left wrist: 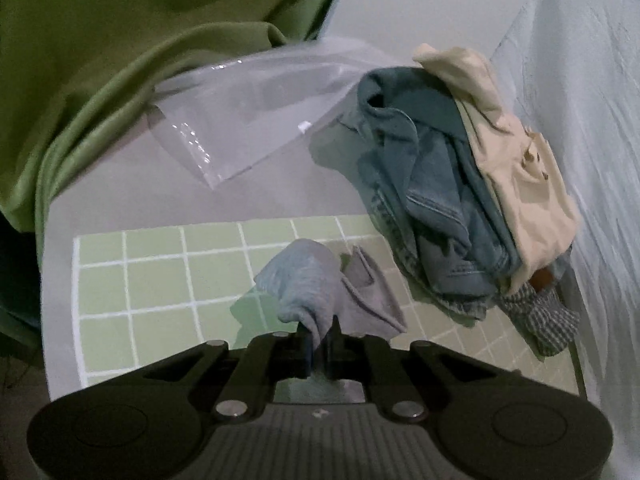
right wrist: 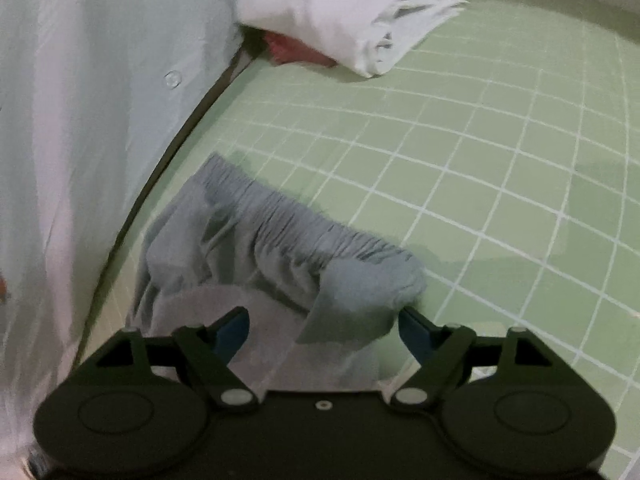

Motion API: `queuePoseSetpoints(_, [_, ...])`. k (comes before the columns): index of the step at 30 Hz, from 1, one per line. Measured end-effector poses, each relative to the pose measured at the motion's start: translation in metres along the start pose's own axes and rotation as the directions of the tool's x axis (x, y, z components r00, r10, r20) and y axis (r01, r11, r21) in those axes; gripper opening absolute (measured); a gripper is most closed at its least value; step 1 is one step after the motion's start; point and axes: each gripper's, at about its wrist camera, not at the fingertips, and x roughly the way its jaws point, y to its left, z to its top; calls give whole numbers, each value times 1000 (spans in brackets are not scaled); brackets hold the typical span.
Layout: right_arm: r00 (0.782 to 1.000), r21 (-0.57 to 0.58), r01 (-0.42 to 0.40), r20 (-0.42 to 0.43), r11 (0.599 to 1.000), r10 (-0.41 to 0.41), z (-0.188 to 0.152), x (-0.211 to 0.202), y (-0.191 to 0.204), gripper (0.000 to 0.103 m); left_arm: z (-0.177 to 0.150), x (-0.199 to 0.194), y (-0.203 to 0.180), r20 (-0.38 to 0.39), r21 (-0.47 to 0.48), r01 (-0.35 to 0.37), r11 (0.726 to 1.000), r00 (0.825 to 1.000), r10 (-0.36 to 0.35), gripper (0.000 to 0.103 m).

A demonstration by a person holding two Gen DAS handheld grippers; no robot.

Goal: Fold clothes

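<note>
The grey-blue garment [right wrist: 276, 248] lies bunched on the green gridded mat [right wrist: 500, 184], its gathered waistband running across the near left part of the mat in the right wrist view. In the left wrist view a fold of the same garment [left wrist: 312, 292] is lifted off the mat, pinched between the closed jaws of the left tool [left wrist: 318, 344]. The right tool [right wrist: 324, 320] stands wide open over the cloth, one blue finger on each side of a bunched fold, not pressing on it. Far right of the lifted fold sits a heap of clothes [left wrist: 452, 200]: a blue denim piece, a cream top [left wrist: 520, 168] and a checked piece. A clear plastic bag [left wrist: 256, 116] lies on the grey table [left wrist: 120, 200] beyond the mat, with green cloth [left wrist: 100, 60] at far left. At the far edge of the mat rests a folded white cloth [right wrist: 348, 12] over something red.
</note>
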Motion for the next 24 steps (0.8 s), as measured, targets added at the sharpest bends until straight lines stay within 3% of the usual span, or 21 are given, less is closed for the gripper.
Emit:
queuePoseSetpoints(2, [1000, 33, -12, -20, 999, 13, 4, 7, -3, 82, 0, 1, -4, -2, 10, 9, 1000, 1000, -9, 7])
queuePoseSetpoints(4, [999, 41, -15, -35, 999, 17, 7, 12, -3, 70, 0, 1, -7, -2, 23, 13, 1000, 1000, -13, 7])
queuePoseSetpoints(5, [999, 27, -3, -39, 1000, 4, 8, 14, -2, 46, 0, 1, -8, -1, 29, 15, 999, 1000, -14, 7])
queuePoseSetpoints(6, [999, 6, 16, -39, 1000, -16, 11, 15, 0, 13, 1, 1, -9, 1, 35, 15, 999, 1000, -15, 7])
queuePoseSetpoints(7, [1000, 0, 25, -19, 1000, -25, 14, 11, -1, 7, 2, -1, -10, 5, 40, 14, 999, 1000, -14, 7])
queuePoseSetpoints(14, [975, 3, 73, 212, 997, -72, 48, -46, -22, 3, 11, -21, -4, 39, 81, -11, 997, 999, 8, 7])
queuePoseSetpoints(18, [964, -143, 178, 226, 974, -143, 49, -48, -21, 3, 4, -13, -5, 5, 99, -55, 994, 998, 55, 6])
queuePoseSetpoints(21, [971, -195, 171, 202, 966, -132, 50, -37, -12, 3, 2, 0, -22, -30, 108, -29, 994, 999, 33, 6])
queuePoseSetpoints(24, [967, -208, 136, 242, 969, -84, 63, -30, 11, 3, 9, 9, -62, -20, 161, 29, 986, 999, -26, 6])
